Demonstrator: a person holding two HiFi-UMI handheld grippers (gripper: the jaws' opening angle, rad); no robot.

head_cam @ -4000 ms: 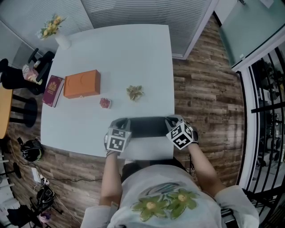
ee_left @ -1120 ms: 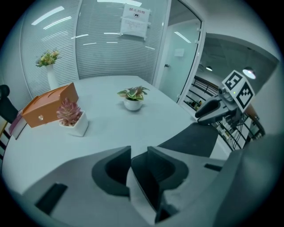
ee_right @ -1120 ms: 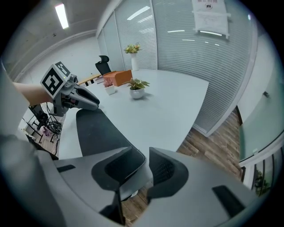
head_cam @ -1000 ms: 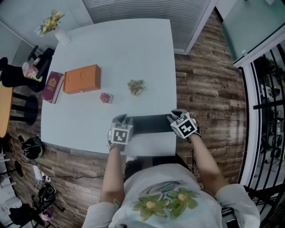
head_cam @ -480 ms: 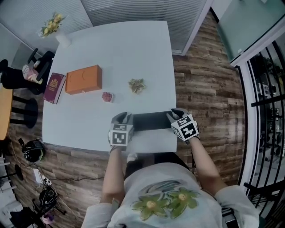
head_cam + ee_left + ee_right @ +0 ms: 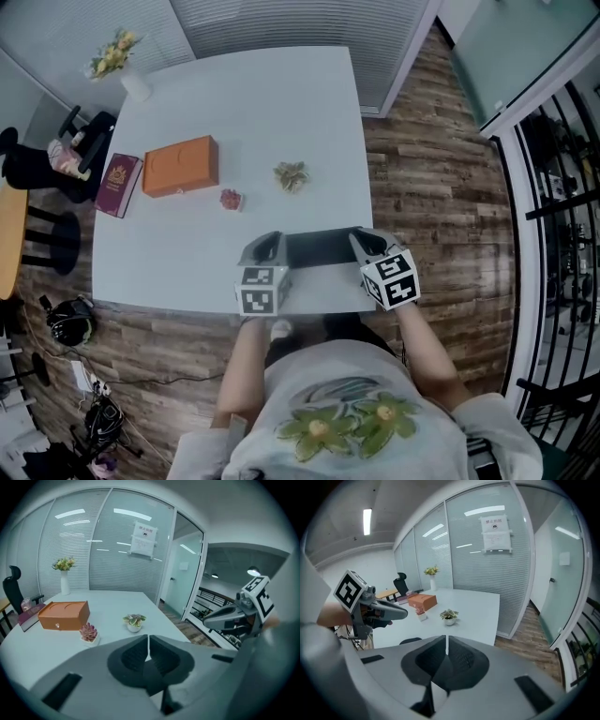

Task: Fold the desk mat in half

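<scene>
The desk mat [image 6: 319, 247] lies at the near edge of the white table [image 6: 234, 112], a thin, dark, flexible sheet stretched between the two grippers. Compared with one second ago, both grippers are higher and closer to the head camera, and their marker cubes look bigger. Both pairs of jaws have just been closing. The left gripper [image 6: 268, 246] now has its jaws pressed together on the mat's left end, and the right gripper [image 6: 362, 242] on its right end; in each gripper view the dark sheet hangs under the closed pads. Both grippers point forward and downward, side by side. A rectangular orange box [image 6: 181, 166] stands further back.
</scene>
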